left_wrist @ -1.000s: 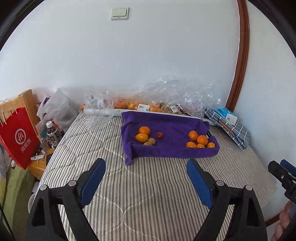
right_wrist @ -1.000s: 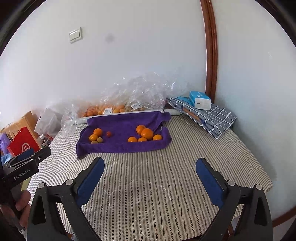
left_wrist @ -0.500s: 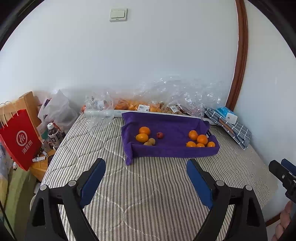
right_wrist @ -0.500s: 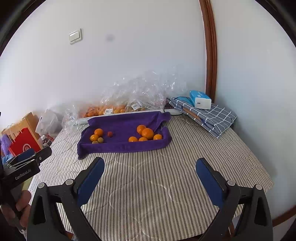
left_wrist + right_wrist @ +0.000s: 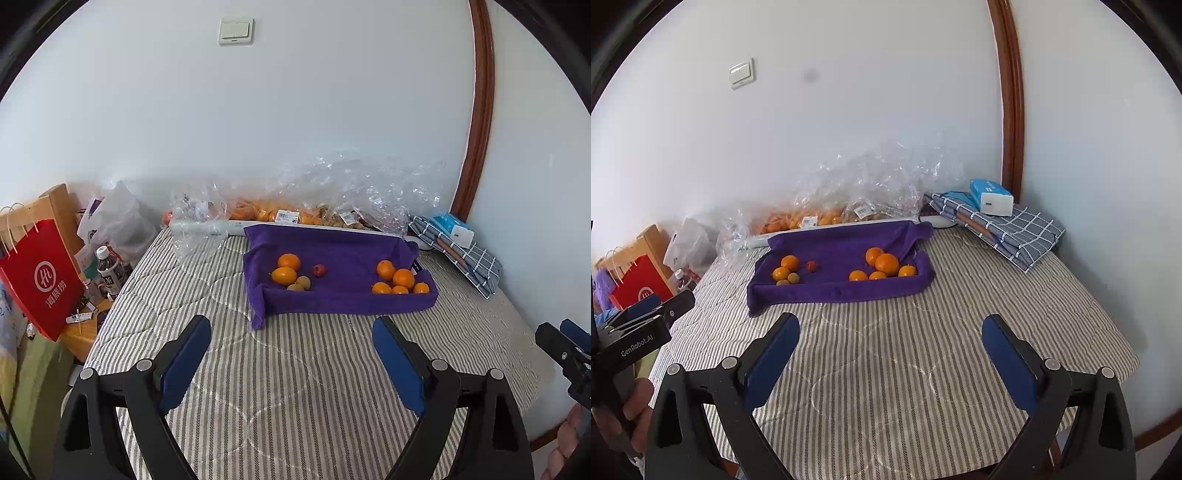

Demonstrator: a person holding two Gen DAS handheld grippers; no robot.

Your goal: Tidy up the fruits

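A purple towel [image 5: 343, 254] [image 5: 842, 243] lies on the striped bed. On its left part sit two oranges [image 5: 288, 261] [image 5: 789, 262], two small brownish fruits [image 5: 303, 282] [image 5: 793, 278] and one small red fruit [image 5: 319, 270] [image 5: 811, 266]. Several oranges [image 5: 403, 278] [image 5: 887, 264] cluster at its right end. My left gripper [image 5: 291, 334] hangs open over bare bedding, well short of the towel. My right gripper [image 5: 891, 330] is open too, nothing between its blue pads [image 5: 1008, 363].
Clear plastic bags [image 5: 332, 199] [image 5: 864, 192] with more fruit lie along the wall behind the towel. A folded checked cloth with a blue box [image 5: 991, 192] sits at the right. A red paper bag [image 5: 40, 277] and bottles [image 5: 109, 269] stand left of the bed.
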